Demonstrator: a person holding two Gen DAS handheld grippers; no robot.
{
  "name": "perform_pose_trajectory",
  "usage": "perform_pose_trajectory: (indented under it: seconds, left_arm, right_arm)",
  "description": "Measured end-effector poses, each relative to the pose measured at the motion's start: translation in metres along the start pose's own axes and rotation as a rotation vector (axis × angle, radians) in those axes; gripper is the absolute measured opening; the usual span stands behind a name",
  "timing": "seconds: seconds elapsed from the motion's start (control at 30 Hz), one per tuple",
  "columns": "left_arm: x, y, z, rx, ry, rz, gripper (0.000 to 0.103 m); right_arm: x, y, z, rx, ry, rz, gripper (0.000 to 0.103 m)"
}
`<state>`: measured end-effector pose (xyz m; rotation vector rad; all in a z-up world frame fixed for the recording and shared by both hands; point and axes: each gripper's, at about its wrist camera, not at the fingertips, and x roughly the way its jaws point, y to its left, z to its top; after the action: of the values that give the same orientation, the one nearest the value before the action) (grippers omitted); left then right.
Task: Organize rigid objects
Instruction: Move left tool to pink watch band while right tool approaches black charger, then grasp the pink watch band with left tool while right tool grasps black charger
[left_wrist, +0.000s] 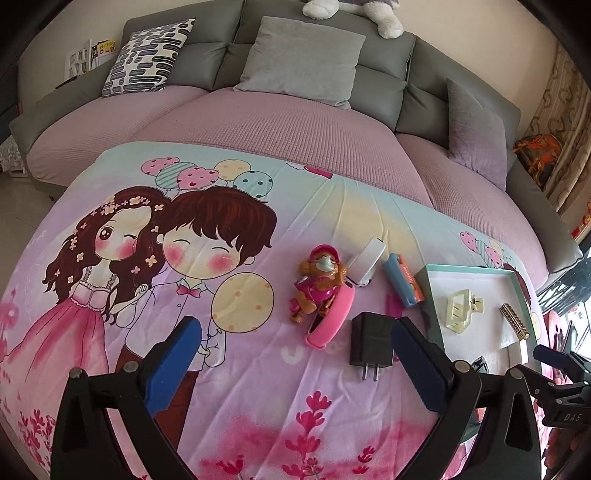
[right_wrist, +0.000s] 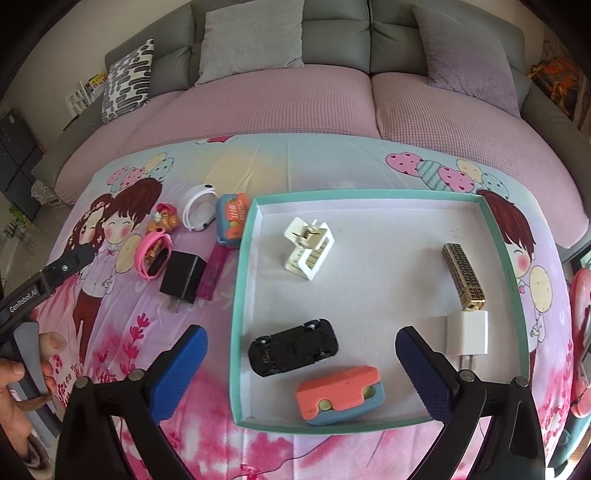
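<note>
A teal-rimmed white tray (right_wrist: 243, 295) lies on the cartoon sheet; it also shows in the left wrist view (left_wrist: 428, 291). In it are a cream hair clip (right_wrist: 308, 247), a gold patterned case (right_wrist: 463, 278), a white charger (right_wrist: 467, 332), a black toy car (right_wrist: 293, 347) and an orange-blue toy (right_wrist: 340, 393). Left of the tray lie a black charger (left_wrist: 371, 343), a pink band (left_wrist: 332, 317), a bear toy (left_wrist: 319, 280), a white device (left_wrist: 365, 264), a blue-orange toy (left_wrist: 402, 280) and a magenta stick (right_wrist: 212, 273). My left gripper (left_wrist: 295, 362) is open, empty, near the black charger. My right gripper (right_wrist: 301, 369) is open, empty, over the tray's near end.
A grey sofa with a pink cover (left_wrist: 280, 122) stands behind the sheet, with a patterned cushion (left_wrist: 147, 59), grey cushions (left_wrist: 303, 62) and a plush toy (left_wrist: 354, 11). The left gripper's body (right_wrist: 44, 280) and the hand holding it show at the right wrist view's left edge.
</note>
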<state>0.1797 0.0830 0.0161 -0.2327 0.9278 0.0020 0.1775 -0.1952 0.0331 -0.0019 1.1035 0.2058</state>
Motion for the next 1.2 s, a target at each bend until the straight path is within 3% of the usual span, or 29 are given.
perform_pose_trajectory:
  seconds: [0.4,0.7,0.93,1.1,1.2]
  left_arm:
    - [0.026,0.013,0.001,-0.032,0.059,0.004,0.102]
    - [0.041,0.013,0.002,-0.016,0.081,-0.052,0.100]
    - [0.050,0.002,0.004,0.018,0.099,-0.088,0.084]
    - [0.057,-0.008,0.003,0.039,0.112,-0.114,0.082]
    - [0.062,-0.013,0.003,0.049,0.126,-0.123,0.070]
  right_arm:
    - [0.044,0.085,0.012,-0.143,0.024,0.058,0.102]
    - [0.083,0.103,0.018,-0.139,0.062,0.065,0.086]
    - [0.101,0.110,0.022,-0.118,0.070,0.077,0.074]
    - [0.107,0.113,0.024,-0.108,0.064,0.077,0.070]
    - [0.110,0.113,0.024,-0.100,0.068,0.072,0.065]
